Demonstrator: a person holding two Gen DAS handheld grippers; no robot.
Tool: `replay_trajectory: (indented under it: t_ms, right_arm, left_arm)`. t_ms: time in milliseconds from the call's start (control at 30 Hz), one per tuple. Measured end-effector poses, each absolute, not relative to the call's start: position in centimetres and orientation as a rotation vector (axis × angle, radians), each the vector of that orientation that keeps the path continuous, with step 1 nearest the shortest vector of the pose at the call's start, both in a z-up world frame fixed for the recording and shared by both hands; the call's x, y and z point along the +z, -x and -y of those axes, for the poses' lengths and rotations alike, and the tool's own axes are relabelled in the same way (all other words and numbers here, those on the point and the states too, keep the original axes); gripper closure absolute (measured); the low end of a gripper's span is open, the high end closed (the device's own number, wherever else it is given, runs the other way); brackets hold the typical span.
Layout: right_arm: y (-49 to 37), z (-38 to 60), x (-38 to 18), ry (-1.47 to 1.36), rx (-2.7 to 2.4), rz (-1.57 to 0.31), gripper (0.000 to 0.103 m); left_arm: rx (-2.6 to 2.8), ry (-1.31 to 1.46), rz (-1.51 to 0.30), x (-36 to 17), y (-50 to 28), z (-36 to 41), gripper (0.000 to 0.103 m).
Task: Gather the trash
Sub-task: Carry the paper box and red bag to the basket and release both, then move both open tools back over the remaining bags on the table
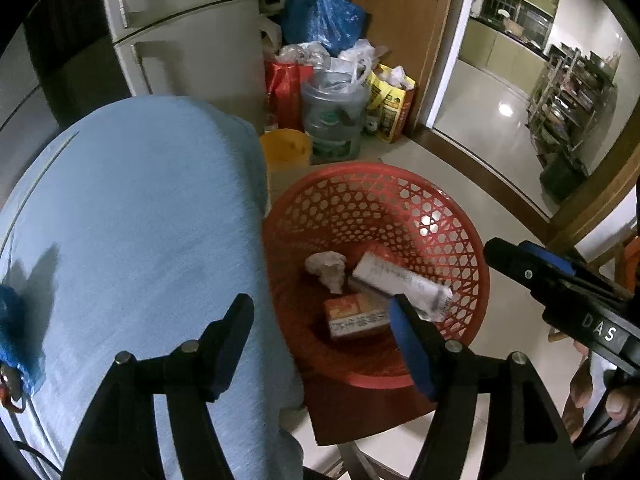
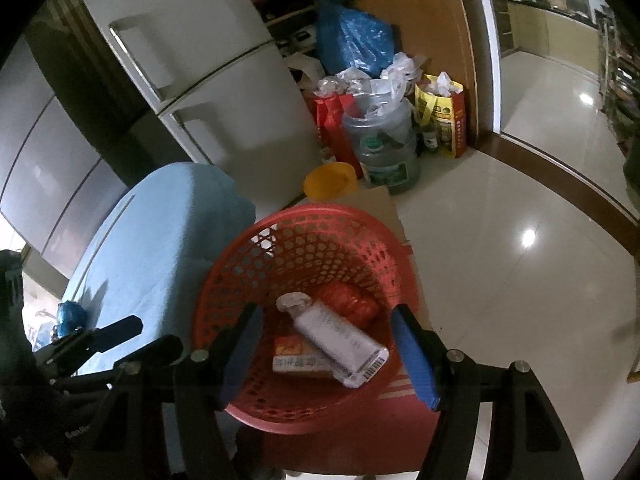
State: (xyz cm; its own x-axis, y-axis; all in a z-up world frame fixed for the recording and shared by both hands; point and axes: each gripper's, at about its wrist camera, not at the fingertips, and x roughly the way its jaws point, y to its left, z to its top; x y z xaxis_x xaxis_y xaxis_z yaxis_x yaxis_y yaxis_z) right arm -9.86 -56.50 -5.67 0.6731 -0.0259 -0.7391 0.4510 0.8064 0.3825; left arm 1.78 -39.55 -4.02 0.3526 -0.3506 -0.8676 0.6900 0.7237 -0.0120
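A red mesh basket stands on a red stool beside a table under a light blue cloth. In the basket lie a white tube, an orange and white carton, a crumpled tissue and an orange-red wrapper. My left gripper is open and empty, over the cloth's edge and the basket. My right gripper is open and empty above the basket. A blue crumpled item lies on the cloth at the left.
A white fridge stands behind the table. Bags, a water jug and a yellow bucket crowd the floor by a wooden cabinet. Cardboard lies under the stool. A tiled floor opens to the right.
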Motion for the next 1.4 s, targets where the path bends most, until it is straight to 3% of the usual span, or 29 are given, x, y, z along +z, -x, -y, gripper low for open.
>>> replay_trajectory:
  t_ms: [900, 1400]
  right_arm:
    - [5.1, 44.2, -3.3, -0.413, -0.061, -0.821, 0.033]
    - [2.2, 36.7, -2.1, -0.324, 0.096, -0.826, 0.033]
  left_arm:
    - [-0.457, -0.175, -0.948, -1.2, -2.5, 24.0, 0.032]
    - [-0.156, 0.071, -0.903, 0.5, -3.0, 8.2, 0.032]
